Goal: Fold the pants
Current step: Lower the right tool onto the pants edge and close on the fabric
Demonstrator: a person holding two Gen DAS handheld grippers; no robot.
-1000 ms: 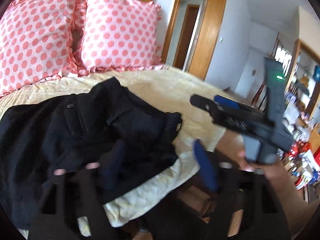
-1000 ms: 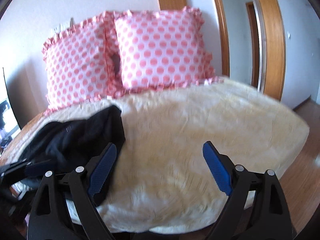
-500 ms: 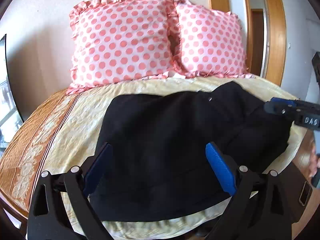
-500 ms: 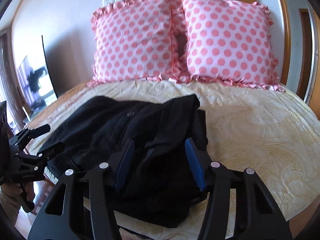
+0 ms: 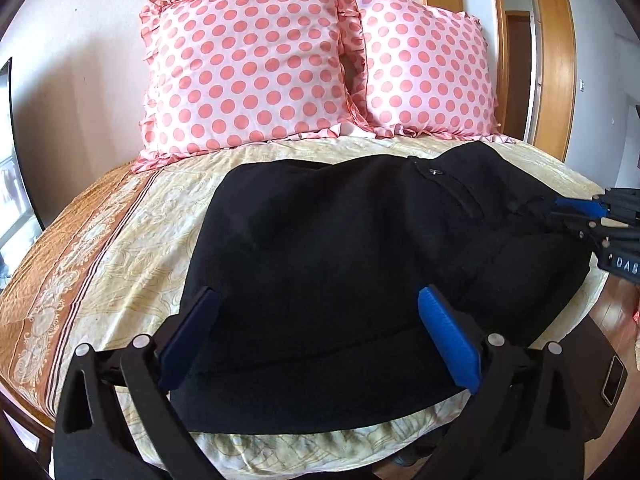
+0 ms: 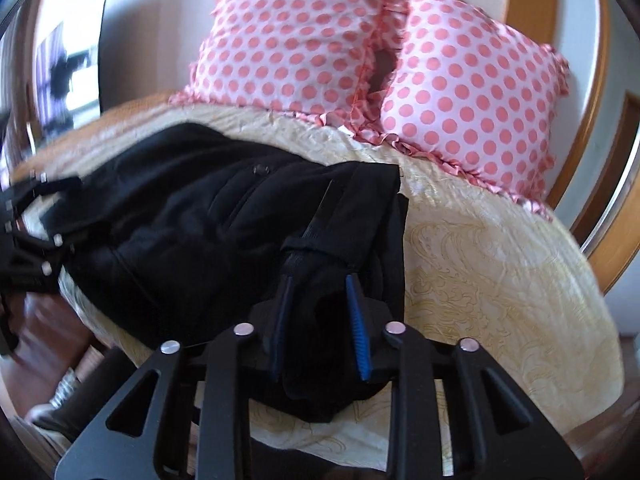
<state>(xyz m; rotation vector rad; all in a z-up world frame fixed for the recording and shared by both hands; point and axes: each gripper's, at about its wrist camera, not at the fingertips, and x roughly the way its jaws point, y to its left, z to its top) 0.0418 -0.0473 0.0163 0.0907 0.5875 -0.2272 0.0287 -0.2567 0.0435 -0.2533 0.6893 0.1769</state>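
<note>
Surface: yellow patterned bedspread [image 5: 132,240] on a bed, two pink polka-dot pillows [image 5: 248,64] against the wall.
Pants: black pants [image 5: 340,260] lie bunched across the bed's near edge, waistband end toward the right side.
Right gripper: right gripper [image 6: 320,320] has narrowed from half a second ago and now pinches a bunch of waistband fabric.
Left gripper: left gripper [image 5: 320,328] hovers over the leg end, jaws wide apart, holding nothing.
Meaning: one end looks secured; the left side likely needs its own grasp before spreading.
</note>
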